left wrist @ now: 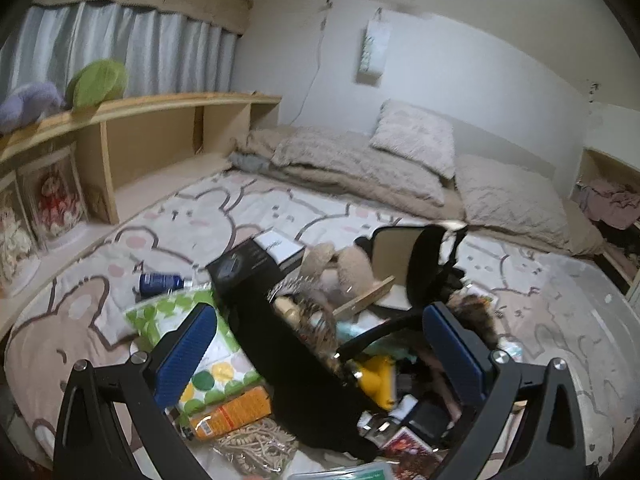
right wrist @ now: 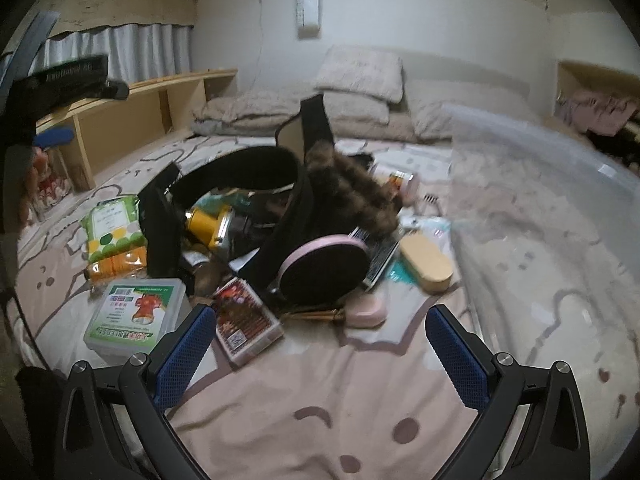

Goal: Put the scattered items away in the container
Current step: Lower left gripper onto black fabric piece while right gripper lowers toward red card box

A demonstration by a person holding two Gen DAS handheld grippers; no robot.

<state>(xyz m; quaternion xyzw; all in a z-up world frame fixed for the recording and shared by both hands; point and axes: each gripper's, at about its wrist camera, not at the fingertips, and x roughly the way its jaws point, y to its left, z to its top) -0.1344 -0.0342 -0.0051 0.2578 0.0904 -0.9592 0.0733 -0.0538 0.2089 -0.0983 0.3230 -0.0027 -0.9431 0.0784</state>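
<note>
From the left wrist camera, the left gripper (left wrist: 320, 344) hangs over a heap of loose things on the bed (left wrist: 120, 240), its blue fingers (left wrist: 188, 352) spread wide apart and holding nothing. Between them lies a wide black strap (left wrist: 288, 344), and around it sit a green-dotted packet (left wrist: 176, 316), an orange packet (left wrist: 232, 410), a blue bottle (left wrist: 162, 281) lying on its side, a black box (left wrist: 244, 266) and a yellow torch (left wrist: 376, 380). A clear plastic bin (left wrist: 572, 292) shows faintly at the right, and nothing can be made out inside it from here. From the right wrist camera, the right gripper (right wrist: 320, 344) is low over a bare stretch of the cover, its fingers (right wrist: 456, 350) likewise wide apart and empty. Just ahead lie a red card box (right wrist: 244, 324) and a grey case with a green label (right wrist: 136, 320), with a pink-rimmed round mirror (right wrist: 324, 268), a pink soap-shaped block (right wrist: 366, 310), a tan case (right wrist: 426, 264) and a furry brown piece (right wrist: 352, 188) further into the pile. The clear bin (right wrist: 540, 208) stands to the right of the heap, close beside it; it is blurred, and it looks empty as far as can be told. By this showing the tidying has barely started: the whole heap is outside the bin, and nearly every item is left to move.
</note>
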